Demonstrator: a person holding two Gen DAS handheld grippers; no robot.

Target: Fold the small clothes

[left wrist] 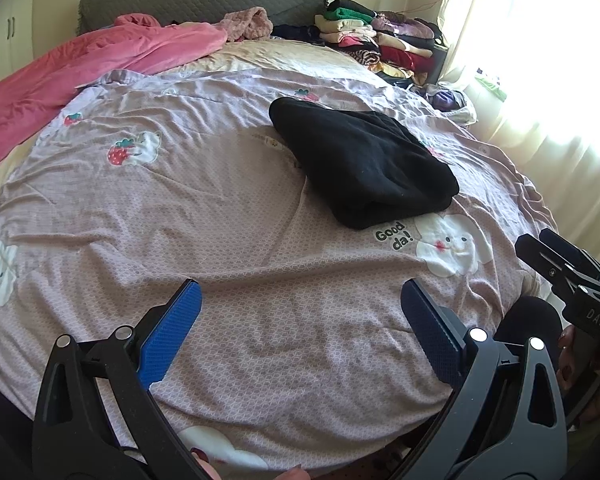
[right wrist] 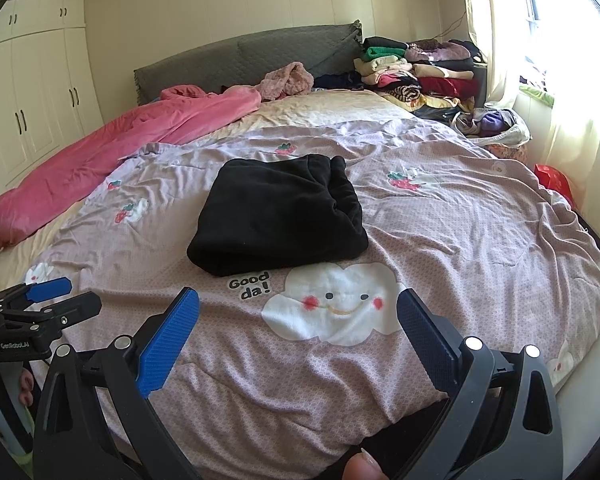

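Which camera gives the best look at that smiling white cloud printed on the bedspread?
The right wrist view: the cloud print lies whole and nearly straight-on between the open fingers, face readable. The left wrist view shows the same cloud print smaller, tilted, off to the side beyond the folded black garment.

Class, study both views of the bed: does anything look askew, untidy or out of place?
The black garment lies folded but slightly skewed on the wrinkled bedspread. The pink blanket is bunched along the far side. Both grippers, left and right, are open and empty.

Black folded garment (right wrist: 278, 216) on a lilac quilt (right wrist: 460, 240) printed with strawberries and white clouds. Pink blanket (right wrist: 112, 152) at ten o'clock; blue gripper pads (right wrist: 168, 344).
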